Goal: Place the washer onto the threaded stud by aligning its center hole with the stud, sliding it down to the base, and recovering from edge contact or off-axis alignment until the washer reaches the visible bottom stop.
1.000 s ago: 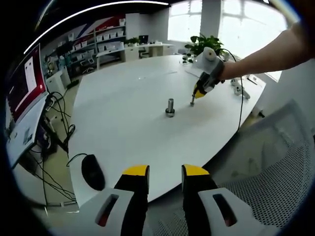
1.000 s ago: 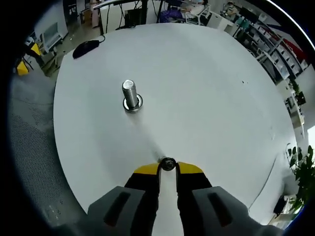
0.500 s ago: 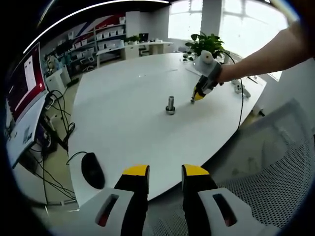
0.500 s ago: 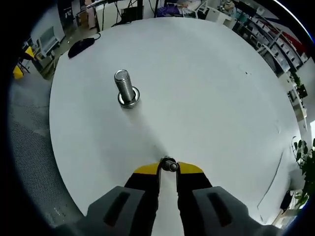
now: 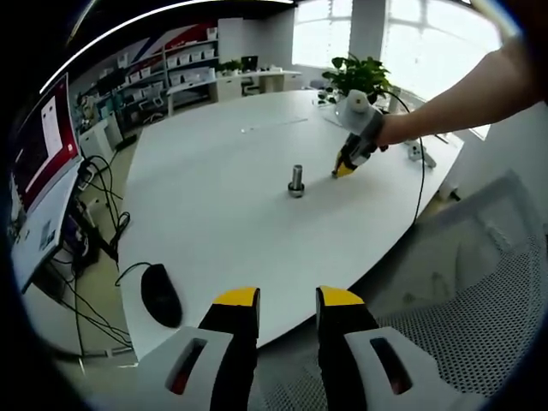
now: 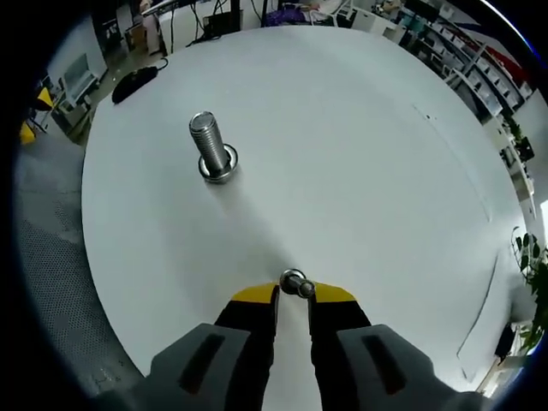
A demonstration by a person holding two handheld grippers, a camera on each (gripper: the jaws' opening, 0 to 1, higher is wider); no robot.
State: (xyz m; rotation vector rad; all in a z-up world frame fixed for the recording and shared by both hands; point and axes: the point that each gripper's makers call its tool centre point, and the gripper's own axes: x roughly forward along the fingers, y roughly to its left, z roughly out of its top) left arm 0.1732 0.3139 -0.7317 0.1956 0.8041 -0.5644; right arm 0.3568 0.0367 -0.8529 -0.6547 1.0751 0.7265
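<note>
A steel threaded stud [image 6: 207, 145] stands upright on its round base on the white table [image 6: 360, 154], up and left of my right gripper [image 6: 292, 294]. The right gripper is shut on a small metal washer [image 6: 293, 282], pinched at the yellow fingertips and held above the table. In the left gripper view the stud [image 5: 296, 180] is in the middle of the table, and the right gripper [image 5: 342, 168], held by a person's hand, hovers just to its right. My left gripper [image 5: 287, 300] is open with nothing between its jaws, off the table's near edge.
A black computer mouse [image 5: 161, 297] lies near the table's edge, with cables [image 5: 103, 231] hanging beside it. A mesh chair [image 5: 479, 291] is at the right. A potted plant [image 5: 355, 75] and small items sit at the far end. Shelves line the back wall.
The right gripper has lifted and drawn a little closer to the stud with the washer in it. The left gripper has stayed where it was.
</note>
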